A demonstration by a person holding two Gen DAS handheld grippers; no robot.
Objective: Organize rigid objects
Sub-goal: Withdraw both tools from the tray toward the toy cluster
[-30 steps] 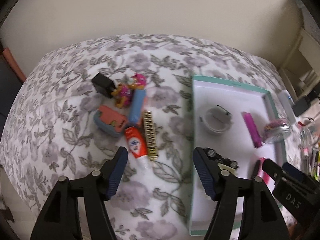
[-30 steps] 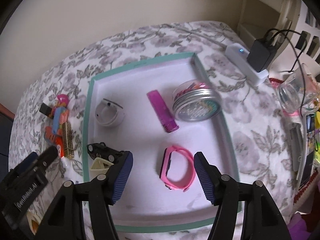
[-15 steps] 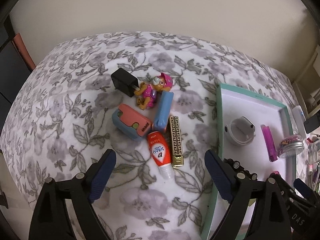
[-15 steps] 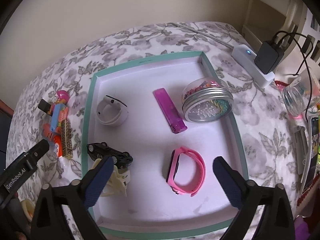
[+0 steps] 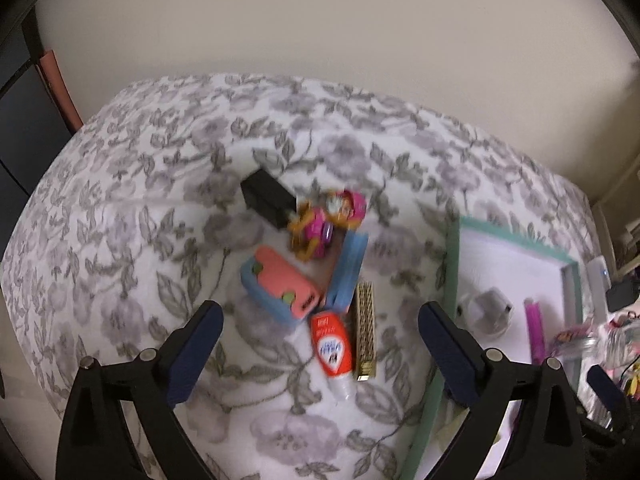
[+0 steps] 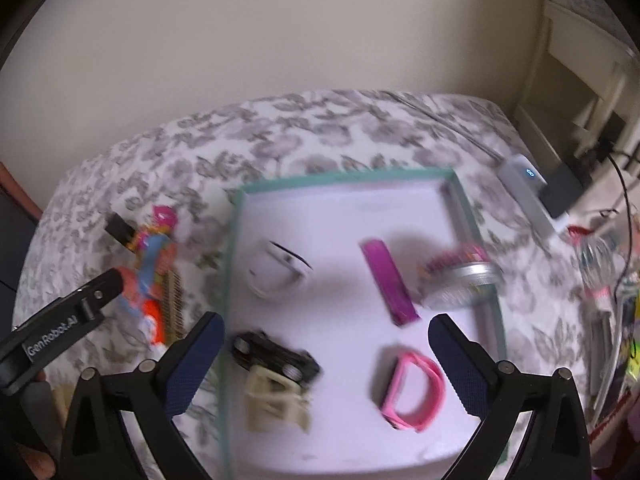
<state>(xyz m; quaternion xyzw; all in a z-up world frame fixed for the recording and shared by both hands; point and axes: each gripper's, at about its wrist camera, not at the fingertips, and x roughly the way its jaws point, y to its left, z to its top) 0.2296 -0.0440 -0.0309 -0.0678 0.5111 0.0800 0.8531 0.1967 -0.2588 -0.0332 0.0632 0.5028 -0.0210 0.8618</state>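
Floral bedding (image 5: 140,208) fills the view under a plain cream wall, with a teal-rimmed tray (image 6: 234,248) lying on it. Left gripper (image 5: 320,344) hangs with its jaws spread wide, having just been opening, nothing between them; right gripper (image 6: 326,354) likewise gapes empty above the tray, its jaws just opened too. Waiting on the cover is a tight heap: black block (image 5: 266,200), pink toy figure (image 5: 326,224), blue stick (image 5: 347,272), coral-and-blue case (image 5: 280,292), red tube (image 5: 332,346) and gold bar (image 5: 366,336). Already in the tray: white band (image 6: 278,274), purple lighter (image 6: 390,282), silver-lidded jar (image 6: 460,280), toy car (image 6: 276,358), cream clip (image 6: 276,402), pink band (image 6: 412,392).

Risk, as I judge it: the heap is so packed that closing on the tube could pinch the touching gold bar too, and soft bedding lets pieces roll or sink away. Both views are motion-blurred, labels unreadable, and the tray's near edge is cut off behind the fingers (image 6: 192,364).
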